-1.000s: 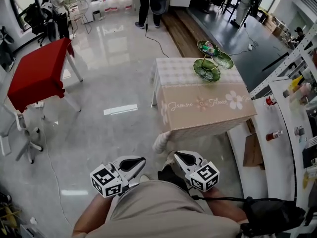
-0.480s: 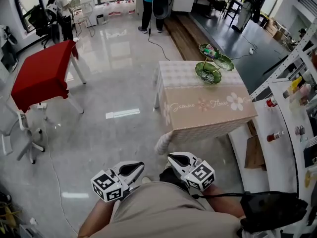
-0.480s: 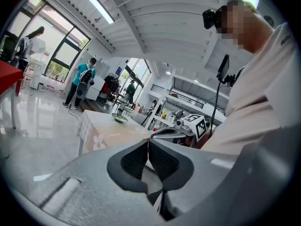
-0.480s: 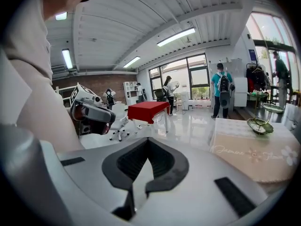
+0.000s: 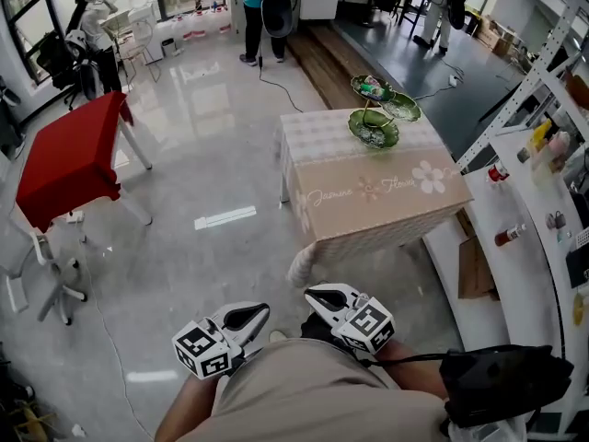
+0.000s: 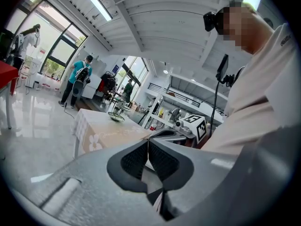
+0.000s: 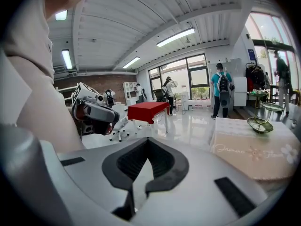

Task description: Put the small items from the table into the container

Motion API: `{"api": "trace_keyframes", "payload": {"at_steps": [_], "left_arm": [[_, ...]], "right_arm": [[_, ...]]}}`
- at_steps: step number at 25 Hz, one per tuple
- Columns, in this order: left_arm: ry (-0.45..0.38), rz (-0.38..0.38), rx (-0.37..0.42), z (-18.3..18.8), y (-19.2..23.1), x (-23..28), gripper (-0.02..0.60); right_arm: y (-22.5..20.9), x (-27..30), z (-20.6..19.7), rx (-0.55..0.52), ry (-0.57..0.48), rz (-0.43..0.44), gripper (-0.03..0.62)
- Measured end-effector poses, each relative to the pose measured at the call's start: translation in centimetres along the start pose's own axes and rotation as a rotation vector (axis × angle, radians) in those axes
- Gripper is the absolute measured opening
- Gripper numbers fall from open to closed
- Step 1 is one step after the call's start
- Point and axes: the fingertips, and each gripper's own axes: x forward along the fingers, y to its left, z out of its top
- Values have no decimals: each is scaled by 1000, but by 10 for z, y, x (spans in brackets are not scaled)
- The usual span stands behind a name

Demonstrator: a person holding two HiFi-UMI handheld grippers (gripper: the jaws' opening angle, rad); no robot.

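Note:
A table with a beige flowered cloth [image 5: 368, 187] stands ahead on the shiny floor. On its far part is a green tiered dish stand [image 5: 373, 127]; its top dish [image 5: 370, 87] holds something colourful that is too small to make out. My left gripper [image 5: 253, 313] and right gripper [image 5: 317, 295] are held close to the person's body, well short of the table. Both are shut with nothing in them. In the left gripper view the pads [image 6: 141, 157] meet, with the table [image 6: 106, 132] beyond. The right gripper view shows shut pads [image 7: 157, 159] and the stand [image 7: 259, 125] far off.
A red-covered table [image 5: 69, 155] stands to the left with a white chair [image 5: 46, 265] near it. White shelving [image 5: 529, 210] with bottles runs along the right, close to the table's corner. People [image 5: 250, 7] stand at the back. A cable [image 5: 276, 76] lies on the floor.
Both grippers sit slightly lower in the head view and the right one has drifted a little leftward. The table has slid a bit left in the view. Both grippers stay shut.

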Motion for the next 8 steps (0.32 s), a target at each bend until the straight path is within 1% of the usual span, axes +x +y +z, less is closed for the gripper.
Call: {"api": "trace_keyframes", "payload": {"at_steps": [8], "left_arm": [[13,-16,-5,-4,0,10,9]], "right_arm": [[-10,-5,-4,4,4,-17,14]]}}
